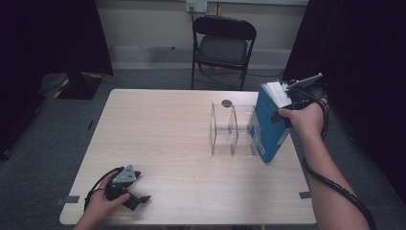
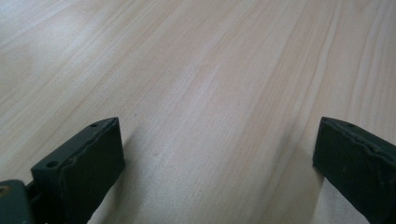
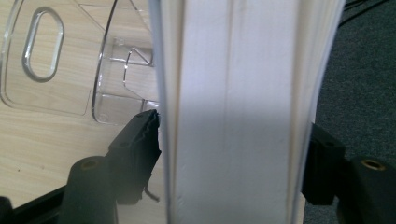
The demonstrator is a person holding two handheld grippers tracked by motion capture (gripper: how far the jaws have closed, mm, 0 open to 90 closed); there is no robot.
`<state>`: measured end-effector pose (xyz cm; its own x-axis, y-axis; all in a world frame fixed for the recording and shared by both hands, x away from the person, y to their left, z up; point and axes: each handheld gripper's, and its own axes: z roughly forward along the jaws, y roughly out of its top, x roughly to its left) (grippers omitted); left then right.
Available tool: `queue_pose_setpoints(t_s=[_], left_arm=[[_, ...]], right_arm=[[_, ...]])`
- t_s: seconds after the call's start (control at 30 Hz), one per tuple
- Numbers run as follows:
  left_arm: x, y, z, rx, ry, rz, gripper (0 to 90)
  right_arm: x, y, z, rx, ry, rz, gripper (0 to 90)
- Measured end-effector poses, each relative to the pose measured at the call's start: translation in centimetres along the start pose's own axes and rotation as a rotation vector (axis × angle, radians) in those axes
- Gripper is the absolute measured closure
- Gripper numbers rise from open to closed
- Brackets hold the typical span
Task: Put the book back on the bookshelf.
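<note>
At the right edge of the bench (image 1: 158, 143), the right gripper (image 1: 298, 98) has its jaws clamped across the thickness of a blue book (image 1: 269, 125), pages (image 3: 243, 112) pressed between them. The book stands tilted, its lower corner on or just above the bench right beside the clear plastic rack (image 1: 232, 128), whose right-hand slot looks like the place it is meant to go. Seen from the right gripper view, the rack's curved dividers (image 3: 105, 70) sit just to the left of the book's cover.

Over at the near left corner, the left gripper (image 1: 128, 194) rests low over bare wood with its jaws spread wide and nothing between them.

The main risk, as I judge it, lies in the grip: the jaws hold the book near its top page edge, so the heavy lower part can swing or the pages can slip and fan out. Since the rack is light and nothing steadies it, a book corner catching a divider could push it along the bench or tip it. Being so close to the bench edge, a dropped book might also fall to the floor (image 1: 335, 129).
</note>
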<state>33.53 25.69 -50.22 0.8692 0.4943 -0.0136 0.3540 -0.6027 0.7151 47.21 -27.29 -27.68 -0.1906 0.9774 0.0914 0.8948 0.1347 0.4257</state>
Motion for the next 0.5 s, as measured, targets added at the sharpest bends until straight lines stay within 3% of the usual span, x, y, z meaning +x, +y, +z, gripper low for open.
queue_pose_setpoints(t_s=[0.5], left_arm=[[-0.1, 0.0, 0.0, 0.008, -0.002, 0.003, 0.0]], right_arm=[[-0.1, -0.8, -1.1, -0.011, 0.011, -0.009, 22.4]])
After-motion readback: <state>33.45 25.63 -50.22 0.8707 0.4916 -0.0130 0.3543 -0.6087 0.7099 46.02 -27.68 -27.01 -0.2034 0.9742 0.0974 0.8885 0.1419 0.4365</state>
